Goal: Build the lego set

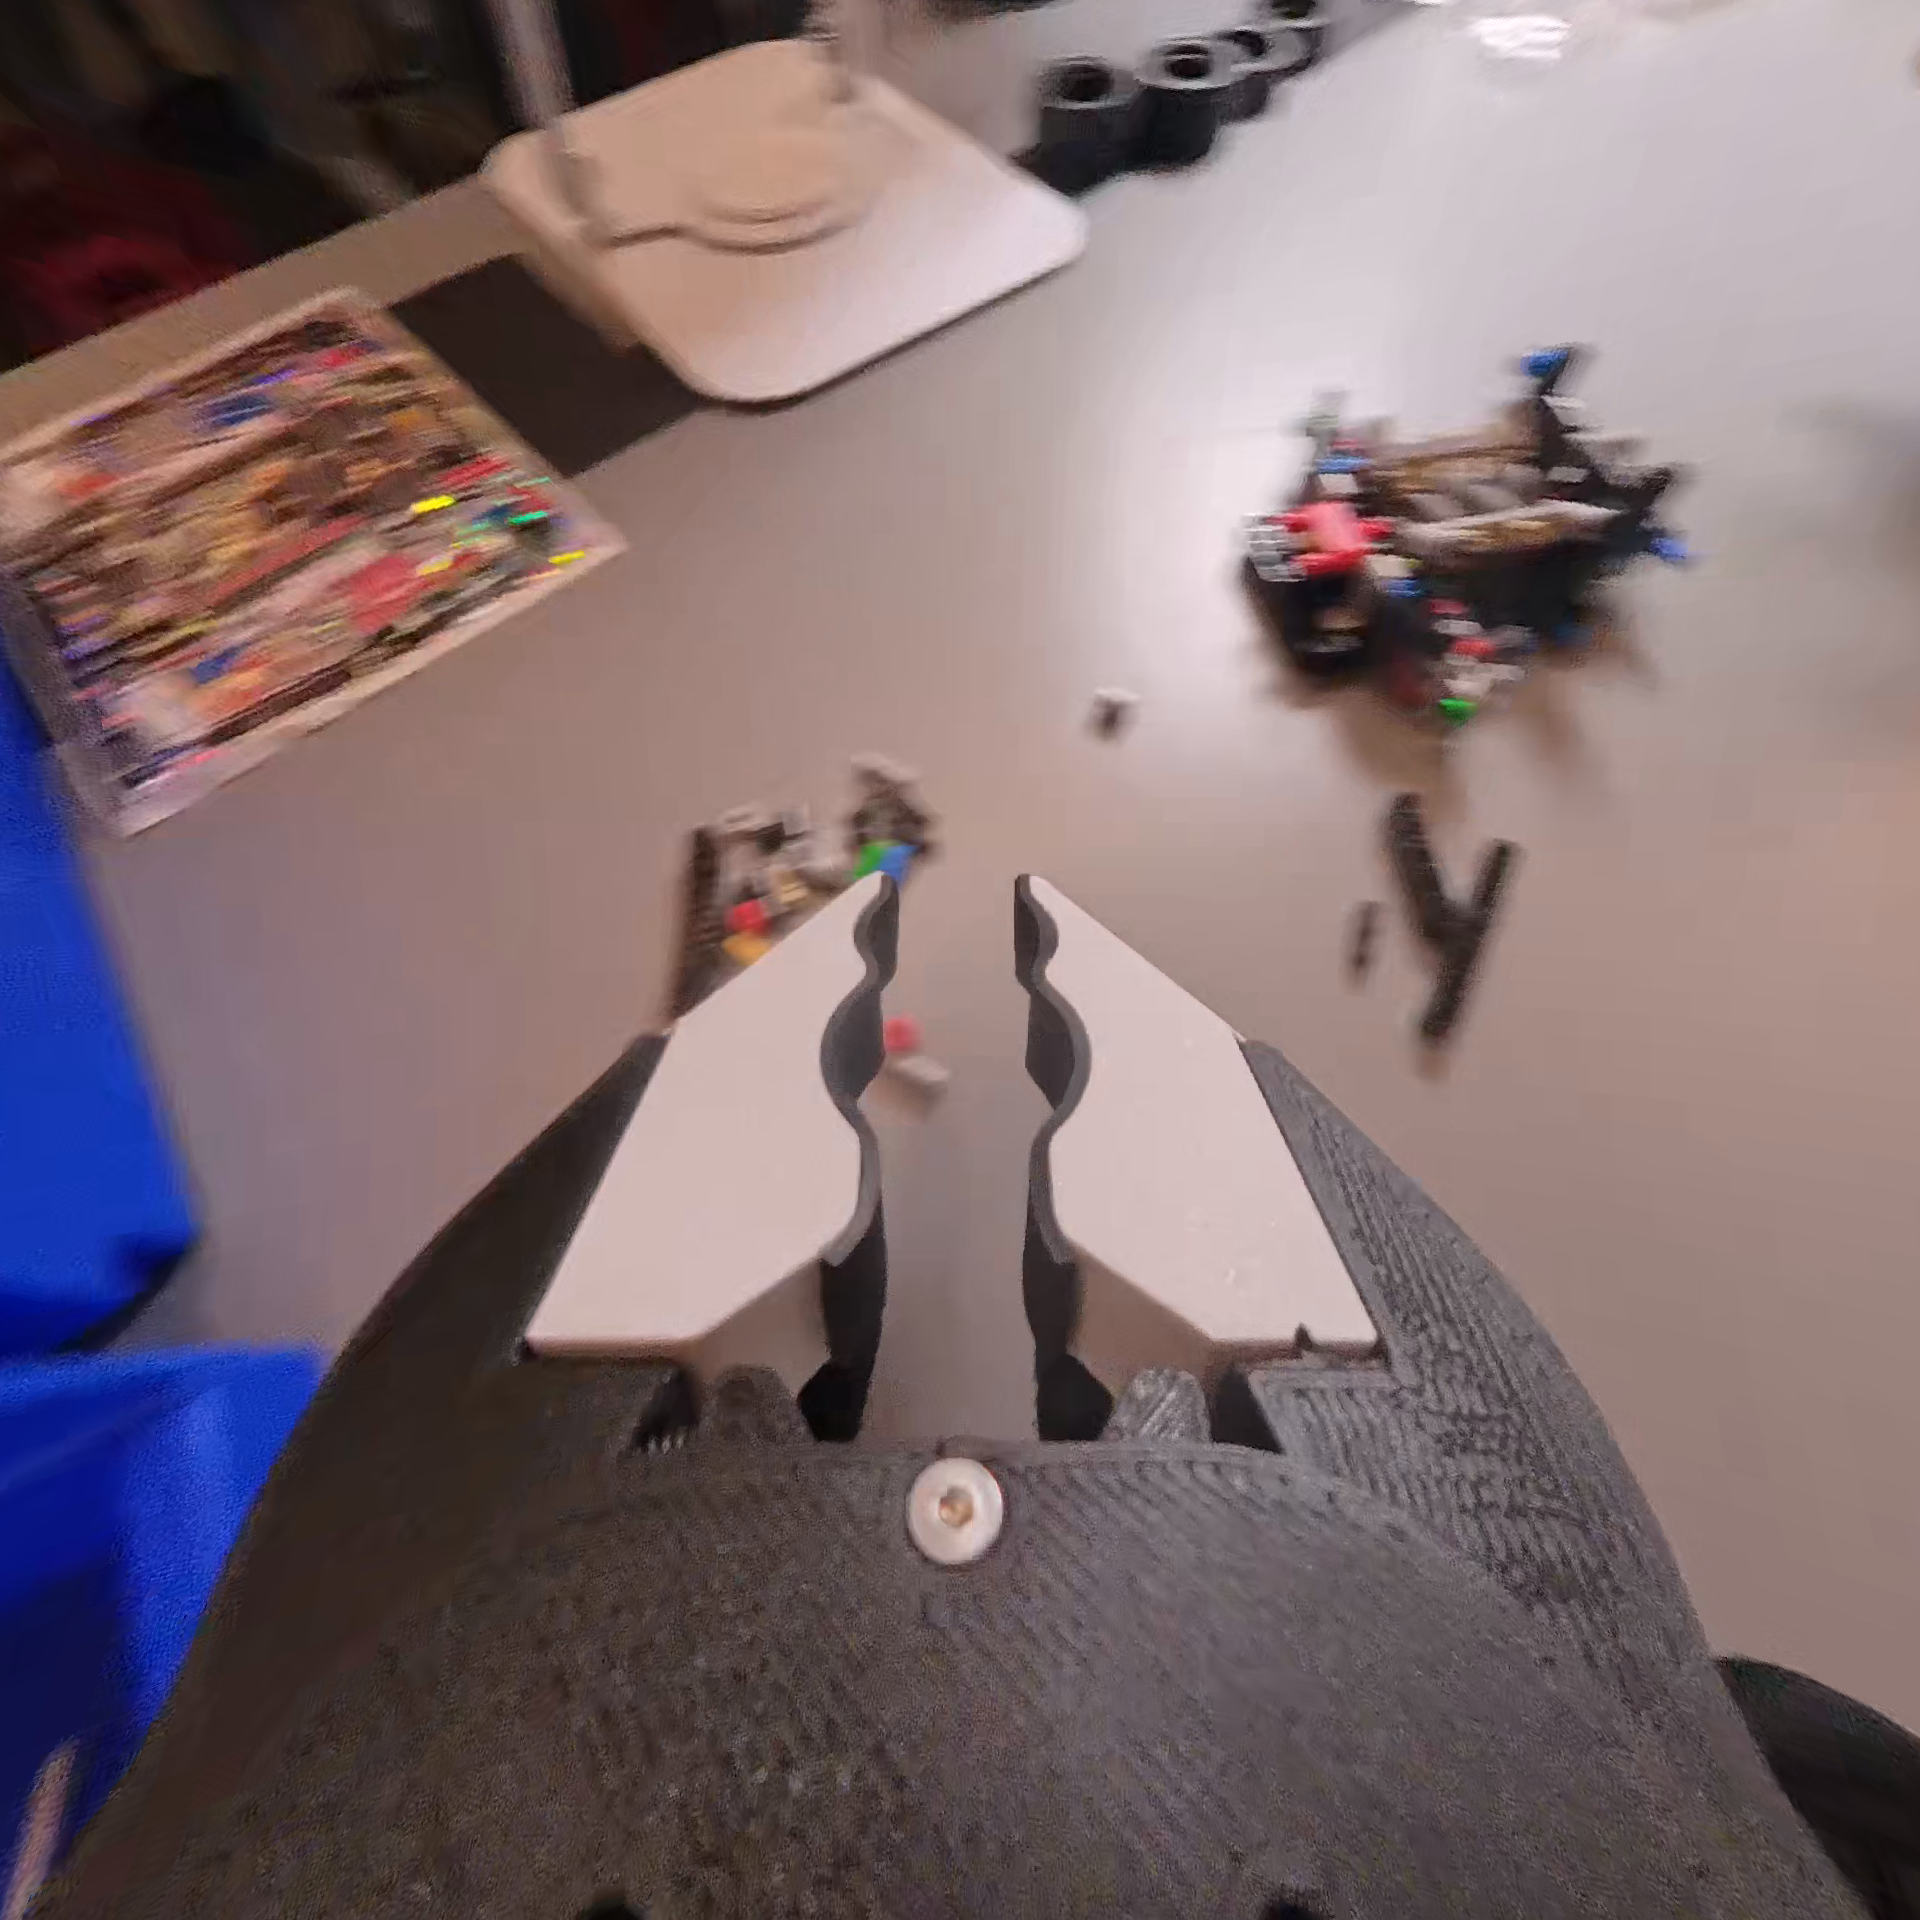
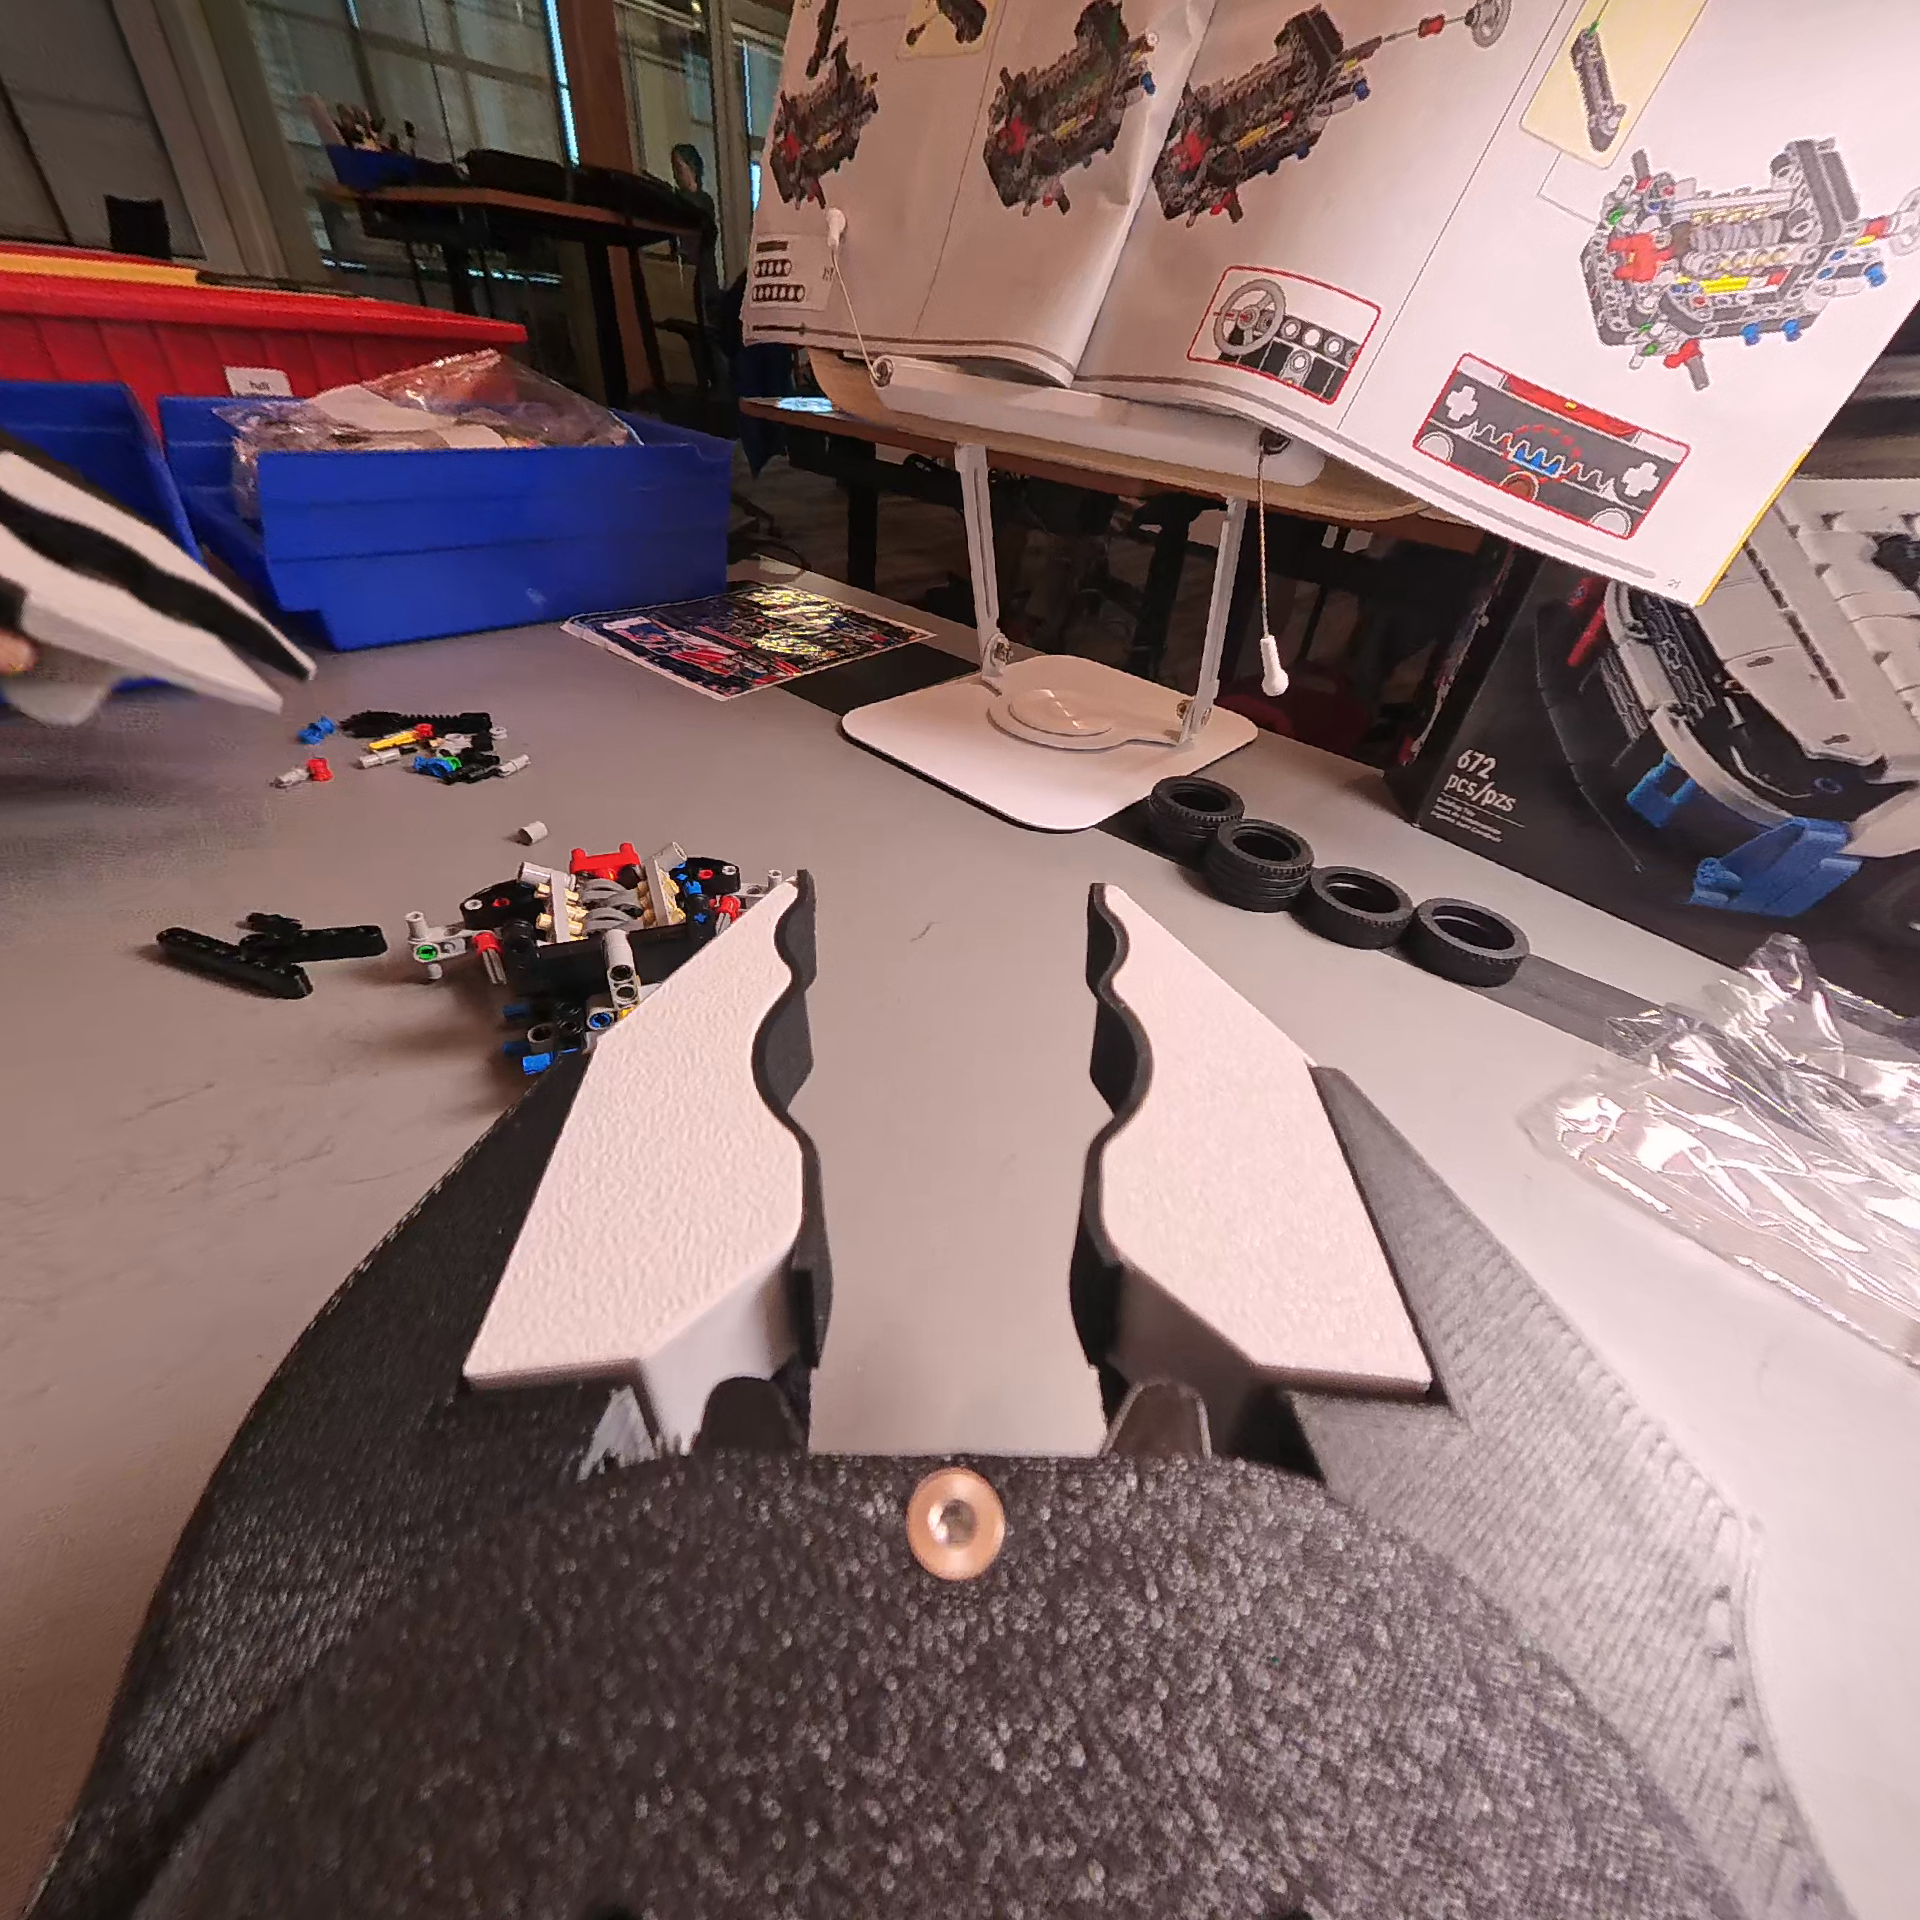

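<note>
The right gripper (image 2: 951,904) sat low over the grey table (image 2: 935,1195), its fingers spread apart with nothing between them. The half-built lego assembly (image 2: 597,920) lay just beyond and to the left of its left fingertip, in the middle left of the right wrist view, with two black beams (image 2: 265,951) farther left and a scatter of small loose pieces (image 2: 416,743) above that. Four black tyres (image 2: 1340,888) stood in a row to the right of centre.

The left gripper (image 1: 951,883) also had its fingers apart and empty. In its blurred view the assembly (image 1: 1455,551) lay in the upper right, well apart from the fingertips, while loose pieces (image 1: 800,862) lay just past the left fingertip.
</note>
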A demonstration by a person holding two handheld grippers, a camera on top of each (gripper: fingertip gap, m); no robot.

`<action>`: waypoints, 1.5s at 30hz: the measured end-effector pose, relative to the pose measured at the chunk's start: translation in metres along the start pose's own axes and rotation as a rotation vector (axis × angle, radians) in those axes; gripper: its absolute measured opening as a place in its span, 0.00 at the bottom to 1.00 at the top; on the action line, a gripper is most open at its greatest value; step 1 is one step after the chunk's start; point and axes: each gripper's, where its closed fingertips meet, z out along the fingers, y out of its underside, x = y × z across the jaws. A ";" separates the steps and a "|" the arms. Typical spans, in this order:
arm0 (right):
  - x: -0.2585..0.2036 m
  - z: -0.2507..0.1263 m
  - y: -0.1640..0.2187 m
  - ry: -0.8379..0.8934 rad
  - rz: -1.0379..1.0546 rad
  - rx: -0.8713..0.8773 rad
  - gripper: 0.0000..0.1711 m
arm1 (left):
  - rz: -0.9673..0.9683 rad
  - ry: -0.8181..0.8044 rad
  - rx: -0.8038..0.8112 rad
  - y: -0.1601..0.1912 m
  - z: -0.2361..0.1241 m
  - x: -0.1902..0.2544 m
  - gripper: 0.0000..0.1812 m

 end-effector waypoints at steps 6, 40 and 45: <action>-0.002 0.000 -0.001 -0.007 -0.002 0.001 0.30 | -0.152 -0.307 -0.100 0.037 -0.020 -0.086 0.09; -0.002 0.001 -0.001 -0.010 -0.002 0.001 0.30 | 0.148 0.156 -0.058 0.001 0.018 0.046 0.02; 0.000 -0.002 -0.005 0.000 -0.005 0.014 0.30 | 0.209 0.287 -0.159 0.017 0.028 0.083 0.02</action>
